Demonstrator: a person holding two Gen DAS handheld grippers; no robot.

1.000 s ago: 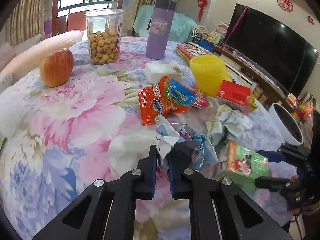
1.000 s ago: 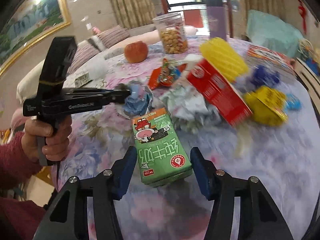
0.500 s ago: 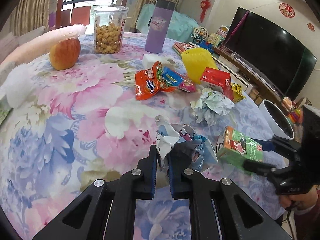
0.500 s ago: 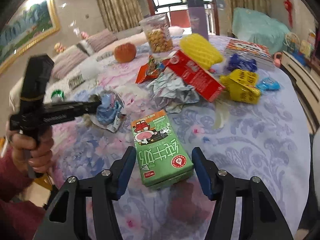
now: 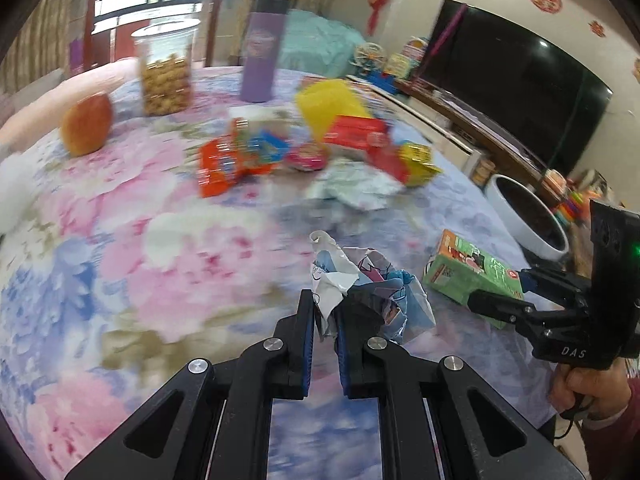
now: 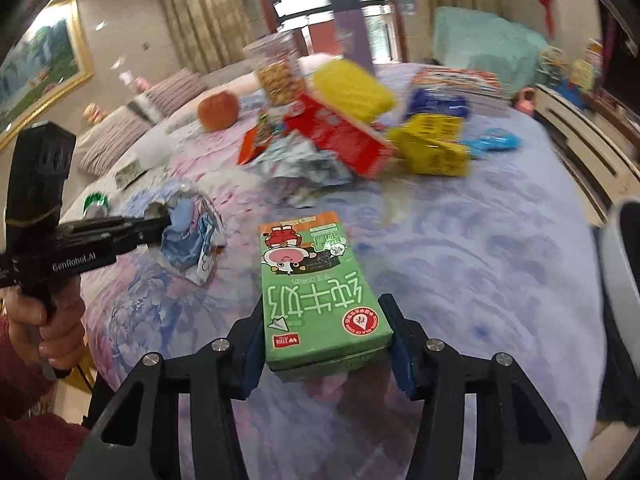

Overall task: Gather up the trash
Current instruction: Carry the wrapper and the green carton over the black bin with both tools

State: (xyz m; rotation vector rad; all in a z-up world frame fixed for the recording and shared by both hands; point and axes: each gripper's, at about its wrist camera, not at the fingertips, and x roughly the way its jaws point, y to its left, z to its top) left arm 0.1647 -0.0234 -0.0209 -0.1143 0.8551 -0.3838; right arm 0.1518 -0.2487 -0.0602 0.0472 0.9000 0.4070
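Both hands loaded, step in hand reads as carry-to-bin. Left gripper (image 5: 324,322), bottom centre of the left wrist view, is clamped tight on a crumpled wrapper (image 5: 372,280), thin printed film, white and blue, bunched into a loose wad that sticks up past the pads. Right gripper (image 6: 326,344), bottom centre of the right wrist view, has just been closing its jaws on a green milk carton (image 6: 316,280); both pads sit against its long sides, so it looks gripped. Carton is a rigid paperboard box, glossy print, flat faces, sharp edges, far end pointing up-frame.

Bin (image 5: 528,216) at right edge of the left view, white round rim, dark inside, just beyond the table edge. Next move probably calls for swinging both loads over that rim and opening the jaws; carton may slip if the hold is light, wrapper may cling to the pads.

Table (image 5: 120,240) has a soft floral cloth, pink and blue. Mid-frame, still to collect: crumpled foil-like paper (image 6: 304,160), red box (image 6: 340,136), yellow carton (image 6: 432,148), orange snack packet (image 5: 224,164). Farther, upper left of the left view: apple (image 5: 86,124), clear jar of snacks (image 5: 166,76), purple tumbler (image 5: 262,52), likely not trash. Background is blurred.
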